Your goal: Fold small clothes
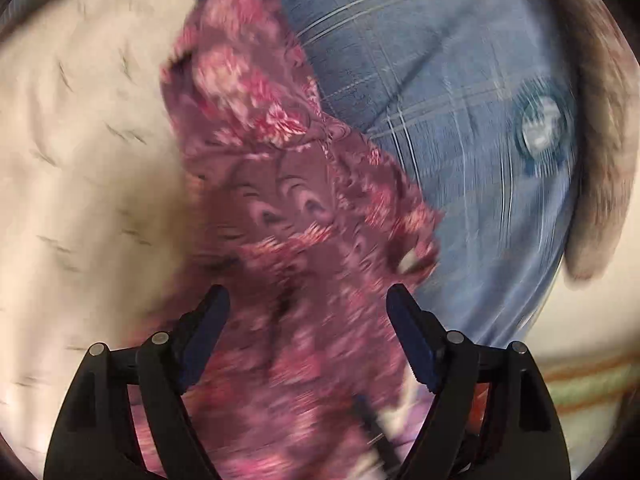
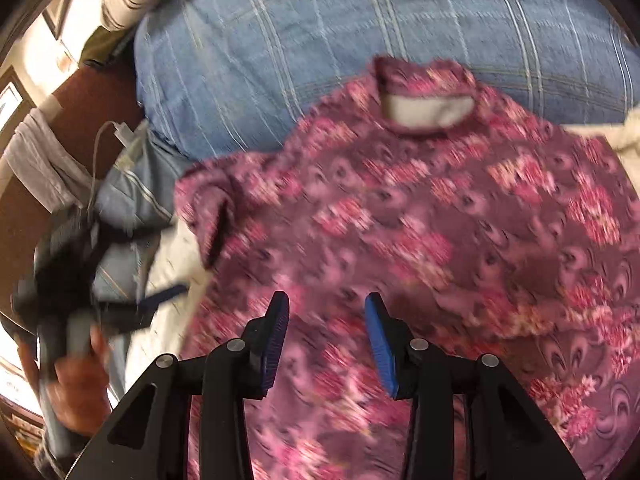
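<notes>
Blue plaid bedding [image 2: 360,40] fills the background, a cream sheet [image 1: 80,140] beside it; a round emblem [image 1: 542,128] shows on the blue cloth. Pink floral top [image 2: 400,220] lies spread across both, neck opening [image 2: 428,110] toward the far side, white lining visible inside. Right tool [image 2: 326,320] hovers over the top's lower part, jaws partly open, gripping nothing. Left tool [image 1: 308,312] wide open above the top's bunched edge, empty; the right view shows it at lower left with a hand [image 2: 76,384] on its handle. White cable [image 2: 108,136] at far left. Both views motion-blurred.
</notes>
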The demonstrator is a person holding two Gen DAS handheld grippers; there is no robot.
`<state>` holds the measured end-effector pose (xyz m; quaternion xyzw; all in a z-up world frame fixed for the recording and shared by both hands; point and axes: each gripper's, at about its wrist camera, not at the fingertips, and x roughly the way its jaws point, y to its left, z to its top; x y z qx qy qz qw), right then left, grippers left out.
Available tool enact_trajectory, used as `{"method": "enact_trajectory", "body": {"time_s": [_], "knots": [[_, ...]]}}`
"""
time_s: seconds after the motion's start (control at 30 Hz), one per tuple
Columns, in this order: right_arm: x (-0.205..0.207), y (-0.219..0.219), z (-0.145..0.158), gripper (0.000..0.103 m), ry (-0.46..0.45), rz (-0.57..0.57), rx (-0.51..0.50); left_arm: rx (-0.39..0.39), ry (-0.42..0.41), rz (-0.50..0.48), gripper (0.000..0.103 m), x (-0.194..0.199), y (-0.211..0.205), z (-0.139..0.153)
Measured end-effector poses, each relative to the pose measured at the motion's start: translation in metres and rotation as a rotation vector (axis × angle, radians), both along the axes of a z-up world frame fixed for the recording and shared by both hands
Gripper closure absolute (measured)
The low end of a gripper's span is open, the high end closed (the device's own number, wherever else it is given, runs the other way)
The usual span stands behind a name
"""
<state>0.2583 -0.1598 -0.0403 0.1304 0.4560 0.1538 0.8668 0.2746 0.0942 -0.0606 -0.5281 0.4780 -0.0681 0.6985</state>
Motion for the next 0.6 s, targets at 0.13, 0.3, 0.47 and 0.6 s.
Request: {"method": "enact_trajectory", "body": {"time_s": [0.13,0.3,0.47,0.6], "knots": [[0.0,-0.022,-0.009,0.057,0.018,-0.003,0.029,-0.165,0.076,0.157,0.022,0.011,-0.004,-0.027],[-0.001,-0.04,-0.021,0.054,0.04,0.005,0.103,-0.183,0.095,0.234,0.025,0.026,0.001,-0.037],[-0.002,-0.049,-0.028,0.054,0.042,0.012,0.15,-0.17,0.076,0.202,0.092,0.036,0.005,-0.04],[-0.008,-0.059,-0.024,0.054,0.027,-0.007,0.188,-0.136,0.044,0.186,0.093,0.028,-0.001,-0.024]]}}
